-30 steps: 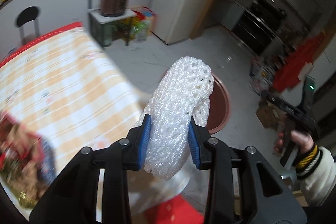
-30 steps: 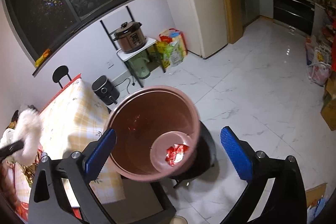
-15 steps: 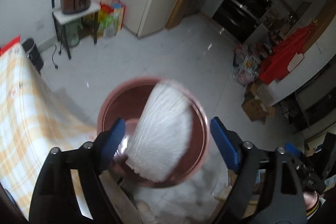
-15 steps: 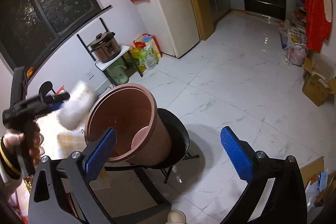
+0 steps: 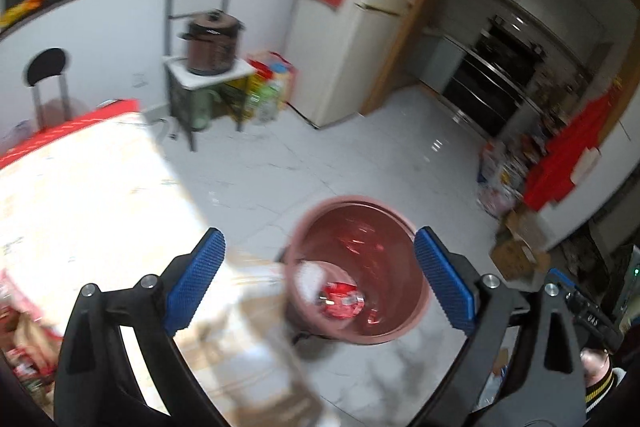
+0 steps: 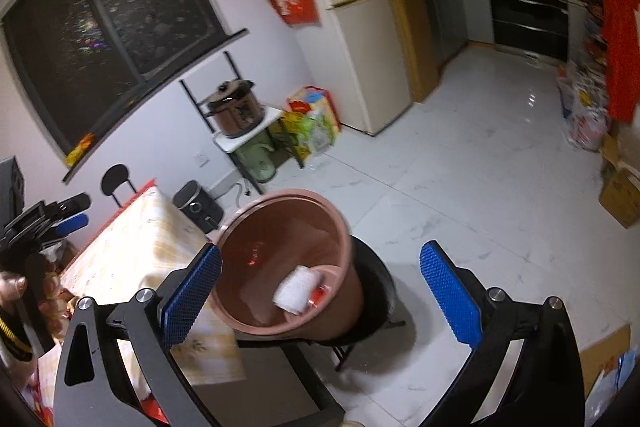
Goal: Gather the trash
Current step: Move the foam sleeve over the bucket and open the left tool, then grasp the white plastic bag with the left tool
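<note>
A home kitchen with a pale marble floor [image 6: 460,187], seen from two hand-held grippers that point down at a slant.

Left wrist view, blurred by motion: the left gripper [image 5: 316,279] has its blue-padded jaws spread wide and opening, with nothing between the pads. Framed in the gap, lower down and farther off, stands a pink bin [image 5: 404,239] with its mouth open to the camera. On its bottom lies a red wrapper [image 5: 340,301], and just left of that a white blur, the foam net [image 5: 308,273]. The net is well apart from both pads. To the left spreads the bench [image 5: 80,187], covered in a yellow checked cloth with a red edge.

Right wrist view, sharper: the right gripper [image 6: 320,291] also has its jaws wide apart and empty. The bin [image 6: 280,215] stands on a black stool [image 6: 380,291] just right of the bench [image 6: 132,239]. The white foam net [image 6: 296,291] rests inside the bin against the right wall near the bottom, touching the red wrapper [image 6: 319,295]. It shows between the two pads but lies well beyond them. At the far left edge a hand [image 6: 12,287] holds the left gripper above the bench.

Along the far wall stand a cream fridge [image 6: 352,27], a brown cooker [image 6: 236,107] on a small rack, and a dark window [image 6: 100,27].
</note>
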